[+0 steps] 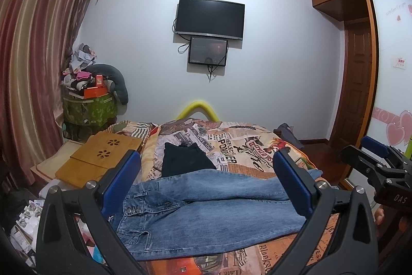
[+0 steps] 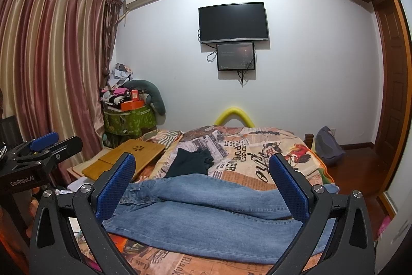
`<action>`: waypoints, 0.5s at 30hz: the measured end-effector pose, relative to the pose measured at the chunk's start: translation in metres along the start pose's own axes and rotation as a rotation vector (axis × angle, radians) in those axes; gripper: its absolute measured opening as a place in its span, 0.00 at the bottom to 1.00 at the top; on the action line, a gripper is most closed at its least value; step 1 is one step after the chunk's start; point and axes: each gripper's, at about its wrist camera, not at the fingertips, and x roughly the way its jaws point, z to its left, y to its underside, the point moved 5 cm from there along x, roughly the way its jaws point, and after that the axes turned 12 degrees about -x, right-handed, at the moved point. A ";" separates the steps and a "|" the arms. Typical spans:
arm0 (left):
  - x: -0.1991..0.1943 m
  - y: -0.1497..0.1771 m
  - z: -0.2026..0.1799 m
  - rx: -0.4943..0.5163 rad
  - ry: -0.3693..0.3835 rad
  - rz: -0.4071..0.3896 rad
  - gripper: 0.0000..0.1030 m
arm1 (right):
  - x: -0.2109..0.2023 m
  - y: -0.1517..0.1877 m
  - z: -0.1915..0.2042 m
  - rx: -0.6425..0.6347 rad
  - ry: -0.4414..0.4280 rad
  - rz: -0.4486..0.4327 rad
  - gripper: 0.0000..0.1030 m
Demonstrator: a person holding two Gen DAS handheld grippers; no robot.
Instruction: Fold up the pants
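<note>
Blue jeans (image 1: 206, 208) lie flat across the near end of the bed, waistband at the left, legs running right; they also show in the right wrist view (image 2: 206, 213). My left gripper (image 1: 206, 182) is open and empty, held above the jeans, its blue pads (image 1: 121, 182) wide apart. My right gripper (image 2: 203, 184) is open and empty, also above the jeans. It shows at the right edge of the left wrist view (image 1: 373, 159). The left gripper shows at the left edge of the right wrist view (image 2: 46, 146).
A folded dark garment (image 1: 185, 159) lies on the patterned bedspread (image 1: 244, 146) behind the jeans. A wooden lap tray (image 1: 100, 159) sits on the bed's left side. A cluttered green box (image 1: 88, 110) and curtains stand left. A wardrobe (image 1: 360, 68) stands right.
</note>
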 end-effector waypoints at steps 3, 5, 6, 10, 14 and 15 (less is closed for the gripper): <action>0.000 0.000 0.000 -0.002 -0.001 0.000 1.00 | 0.000 0.000 0.001 0.001 0.000 0.000 1.00; 0.000 0.000 0.000 -0.001 0.001 0.001 1.00 | 0.000 0.000 0.001 0.001 0.000 0.001 1.00; 0.000 0.000 0.000 0.000 0.000 0.000 1.00 | 0.000 0.000 0.001 0.000 0.001 0.001 1.00; 0.001 0.000 -0.001 0.000 0.000 0.000 1.00 | 0.000 0.000 0.001 0.002 0.000 0.000 1.00; 0.001 0.000 -0.002 0.001 0.009 0.003 1.00 | 0.000 0.000 0.002 0.000 0.001 -0.001 1.00; 0.001 -0.001 -0.003 0.001 0.010 0.002 1.00 | 0.000 0.000 0.001 -0.001 0.002 -0.001 1.00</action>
